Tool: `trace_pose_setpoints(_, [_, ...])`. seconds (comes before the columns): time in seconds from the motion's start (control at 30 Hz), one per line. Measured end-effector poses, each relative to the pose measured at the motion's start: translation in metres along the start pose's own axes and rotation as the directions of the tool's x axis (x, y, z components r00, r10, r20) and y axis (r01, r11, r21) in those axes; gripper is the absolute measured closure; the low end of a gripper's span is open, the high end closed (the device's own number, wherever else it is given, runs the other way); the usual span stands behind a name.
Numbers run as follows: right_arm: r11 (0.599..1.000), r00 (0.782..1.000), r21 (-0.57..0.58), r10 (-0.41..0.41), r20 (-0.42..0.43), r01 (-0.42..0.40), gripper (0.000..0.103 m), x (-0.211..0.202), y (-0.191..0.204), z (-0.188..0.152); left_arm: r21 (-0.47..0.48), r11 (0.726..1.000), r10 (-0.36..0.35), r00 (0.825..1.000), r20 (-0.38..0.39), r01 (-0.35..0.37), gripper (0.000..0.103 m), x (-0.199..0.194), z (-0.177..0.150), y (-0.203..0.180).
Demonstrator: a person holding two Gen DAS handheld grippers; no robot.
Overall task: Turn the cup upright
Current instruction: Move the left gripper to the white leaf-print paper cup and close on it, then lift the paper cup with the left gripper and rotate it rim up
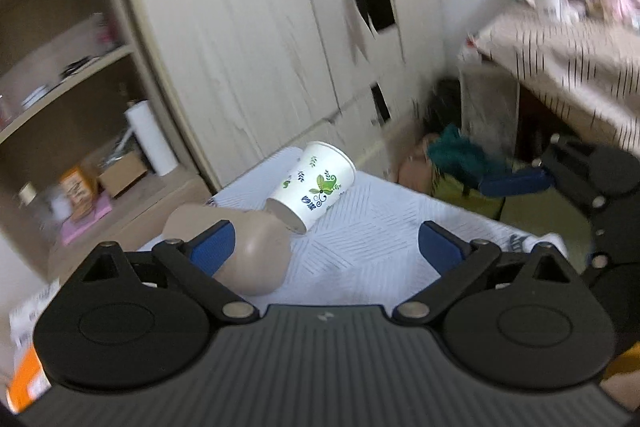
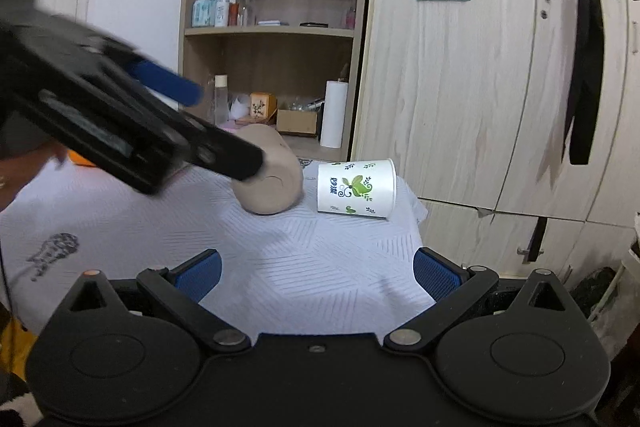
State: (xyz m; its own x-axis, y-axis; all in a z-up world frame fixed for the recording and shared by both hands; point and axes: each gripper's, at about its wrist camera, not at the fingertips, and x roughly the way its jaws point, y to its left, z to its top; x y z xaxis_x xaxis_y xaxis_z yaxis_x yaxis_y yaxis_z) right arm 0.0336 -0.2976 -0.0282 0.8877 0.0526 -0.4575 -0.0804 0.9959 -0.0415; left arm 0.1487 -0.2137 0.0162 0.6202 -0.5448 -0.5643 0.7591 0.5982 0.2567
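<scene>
A beige cup (image 1: pixel 256 251) lies on its side on the white quilted cloth (image 1: pixel 360 227); it also shows in the right wrist view (image 2: pixel 272 183). A white paper cup with green leaf print (image 1: pixel 314 187) lies on its side just beyond it, also seen from the right wrist (image 2: pixel 356 189). My left gripper (image 1: pixel 326 247) is open, its left pad beside the beige cup, which is not between the jaws. In the right wrist view the left gripper (image 2: pixel 224 125) reaches over the beige cup. My right gripper (image 2: pixel 316 273) is open and empty, short of both cups.
An open wooden shelf unit (image 2: pixel 272 31) with bottles, a paper roll (image 2: pixel 334 113) and boxes stands behind the table. Wardrobe doors (image 2: pixel 460 87) are behind the paper cup. A cloth-covered table (image 1: pixel 568 59) is at the right.
</scene>
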Motion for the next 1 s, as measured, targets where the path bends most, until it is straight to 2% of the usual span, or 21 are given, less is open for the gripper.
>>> trace_pose_setpoints(0.1, [1.000, 1.000, -0.001, 0.016, 0.002, -0.016, 0.000, 0.011, -0.004, 0.001, 0.059, 0.997, -0.044, 0.998, -0.051, 0.047, 0.006, 0.033, 0.011, 0.005])
trace_pose_setpoints(0.23, [0.999, 1.000, 0.032, 0.024, -0.003, -0.024, 0.000, 0.023, -0.009, -0.004, 0.163, 0.986, -0.032, 0.998, -0.049, 0.040, 0.012, 0.064, 0.017, 0.007])
trace_pose_setpoints(0.37, [0.997, 0.999, 0.067, 0.047, -0.009, -0.046, 0.000, 0.031, -0.014, -0.008, 0.247, 0.965, -0.059, 0.991, -0.118, 0.087, 0.015, 0.096, 0.023, 0.002])
trace_pose_setpoints(0.47, [0.996, 0.999, 0.077, 0.041, -0.018, -0.039, 0.000, 0.036, -0.017, -0.009, 0.295, 0.952, -0.038, 0.989, -0.144, 0.079, 0.015, 0.115, 0.027, 0.000])
trace_pose_setpoints(0.57, [0.996, 0.999, 0.082, 0.026, -0.023, -0.024, 0.000, 0.038, -0.020, -0.011, 0.309, 0.947, -0.032, 0.983, -0.182, 0.088, 0.015, 0.133, 0.033, 0.003])
trace_pose_setpoints(0.8, [0.996, 0.999, 0.090, 0.025, -0.033, -0.022, 0.000, 0.044, -0.028, -0.010, 0.351, 0.931, -0.029, 0.980, -0.195, 0.098, 0.015, 0.159, 0.044, 0.007])
trace_pose_setpoints(0.9, [0.996, 0.999, 0.089, 0.029, -0.039, -0.025, 0.000, 0.048, -0.031, -0.009, 0.305, 0.947, -0.043, 0.978, -0.206, 0.106, 0.016, 0.165, 0.045, 0.010])
trace_pose_setpoints(0.97, [0.996, 0.999, 0.087, 0.029, -0.044, -0.026, 0.000, 0.052, -0.031, -0.007, 0.272, 0.954, -0.063, 0.972, -0.228, 0.126, 0.030, 0.168, 0.044, 0.011])
trace_pose_setpoints(1.0, [0.996, 0.999, 0.086, 0.031, -0.043, -0.027, 0.000, 0.052, -0.030, -0.006, 0.263, 0.956, -0.067, 0.969, -0.237, 0.130, 0.033, 0.169, 0.043, 0.012])
